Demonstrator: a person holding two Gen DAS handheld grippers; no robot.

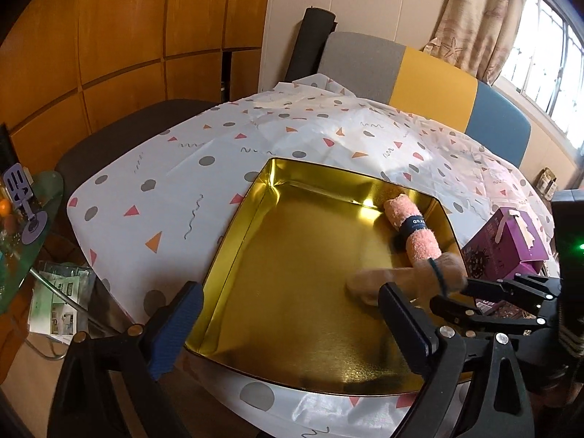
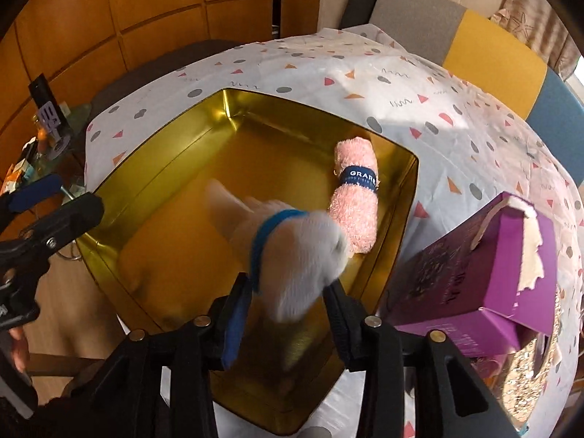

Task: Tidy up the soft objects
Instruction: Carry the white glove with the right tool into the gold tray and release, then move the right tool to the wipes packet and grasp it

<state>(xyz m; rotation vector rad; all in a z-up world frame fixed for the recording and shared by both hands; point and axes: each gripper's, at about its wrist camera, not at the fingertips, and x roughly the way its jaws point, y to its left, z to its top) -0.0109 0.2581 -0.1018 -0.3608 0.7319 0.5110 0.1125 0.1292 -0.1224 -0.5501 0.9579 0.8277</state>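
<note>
A gold tin tray [image 1: 233, 226] [image 2: 153, 135] lies on the patterned tablecloth. Inside it, along the right wall, rests a pink rolled towel [image 1: 416, 230] [image 2: 356, 197] with a navy band. My right gripper [image 2: 288, 314] [image 1: 452, 294] hangs over the tray's near right part, shut on a white rolled cloth [image 2: 299, 252] [image 1: 394, 277] with a blue band. That roll is blurred and points into the tray next to the pink one. My left gripper [image 1: 292, 328] [image 2: 51, 200] stands open over the tray's near left edge with nothing between its fingers.
A purple carton [image 1: 507, 248] [image 2: 492, 266] stands just right of the tray, with a glittery item [image 2: 529, 365] beside it. A grey, yellow and blue chair back [image 1: 430, 73] rises behind the table. A cluttered glass side table [image 1: 22, 226] is at the left.
</note>
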